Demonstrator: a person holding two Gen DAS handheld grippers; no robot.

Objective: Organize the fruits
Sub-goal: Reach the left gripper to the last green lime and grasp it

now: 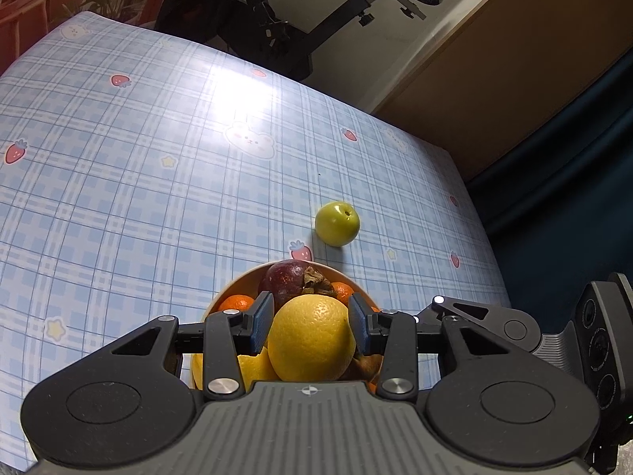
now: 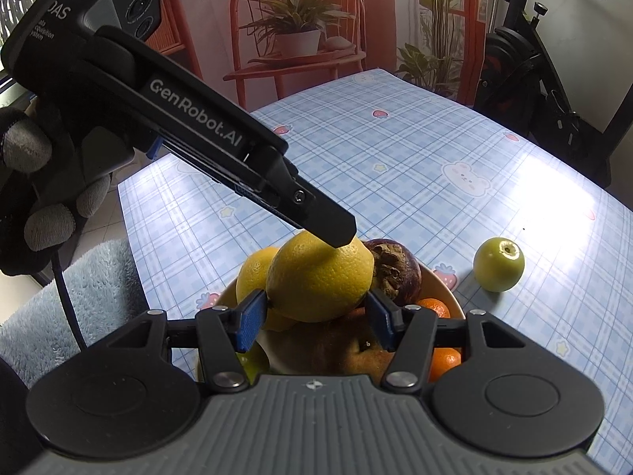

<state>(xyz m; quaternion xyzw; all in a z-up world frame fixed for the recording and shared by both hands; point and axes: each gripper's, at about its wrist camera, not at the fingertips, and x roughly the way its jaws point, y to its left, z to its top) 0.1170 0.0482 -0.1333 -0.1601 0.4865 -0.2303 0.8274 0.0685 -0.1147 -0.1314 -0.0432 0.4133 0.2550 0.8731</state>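
Observation:
A tan bowl (image 1: 348, 277) (image 2: 447, 289) holds several fruits: two yellow lemons, a dark purple fruit (image 1: 287, 277) (image 2: 399, 273), small oranges (image 2: 435, 308) and a brownish apple (image 2: 348, 352). My left gripper (image 1: 312, 322) is shut on the top lemon (image 1: 312, 340) (image 2: 320, 281) above the bowl; its finger shows in the right wrist view (image 2: 336, 225) touching the lemon. My right gripper (image 2: 316, 316) is open, its pads either side of the same lemon, close in front of the bowl. A green apple (image 1: 337, 223) (image 2: 499, 264) lies on the table beyond the bowl.
The table has a blue plaid cloth (image 1: 138, 158) (image 2: 415, 150) with strawberry and bunny prints. An exercise bike (image 2: 534, 71) stands past the far edge. A fluffy blue rug (image 2: 79, 297) lies on the floor at the left. The table edge (image 1: 486, 237) drops off at the right.

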